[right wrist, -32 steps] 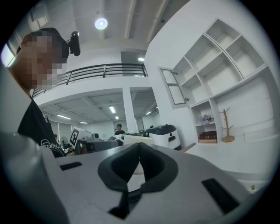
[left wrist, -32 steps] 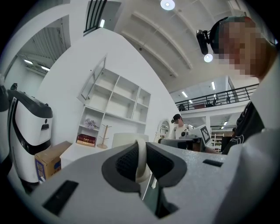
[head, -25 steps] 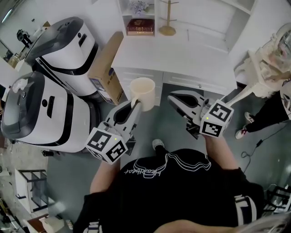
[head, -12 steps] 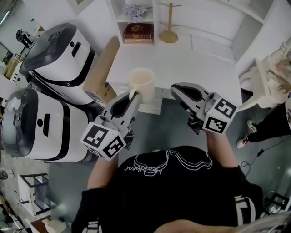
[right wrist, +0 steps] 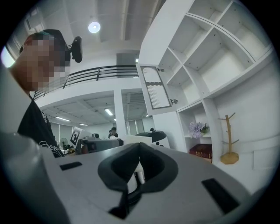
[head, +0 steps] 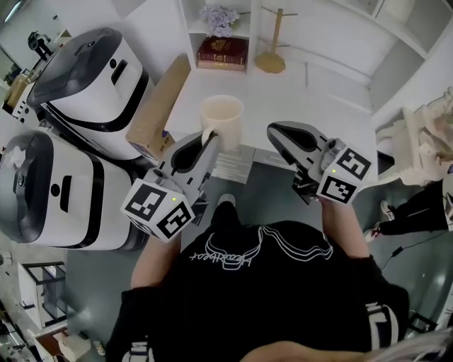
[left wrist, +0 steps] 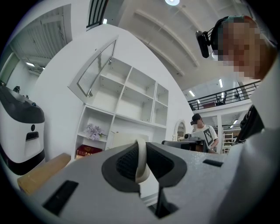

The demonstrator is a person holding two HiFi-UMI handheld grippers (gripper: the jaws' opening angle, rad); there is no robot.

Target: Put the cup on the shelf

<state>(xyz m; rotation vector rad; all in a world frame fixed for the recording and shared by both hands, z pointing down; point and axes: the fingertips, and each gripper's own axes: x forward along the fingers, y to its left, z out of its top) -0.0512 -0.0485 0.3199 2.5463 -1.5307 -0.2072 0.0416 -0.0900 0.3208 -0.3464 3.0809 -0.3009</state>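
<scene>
My left gripper has its jaws clenched on the handle of the cream cup; in the left gripper view the pale loop of the handle stands pressed between the two dark pads. The cup is upright with its mouth up, and in the head view it shows over the near edge of the white desk, not yet on the shelf. At the back of the desk I see a red book, purple flowers and a wooden mug tree. My right gripper is near the cup's right side, jaws closed together and holding nothing.
</scene>
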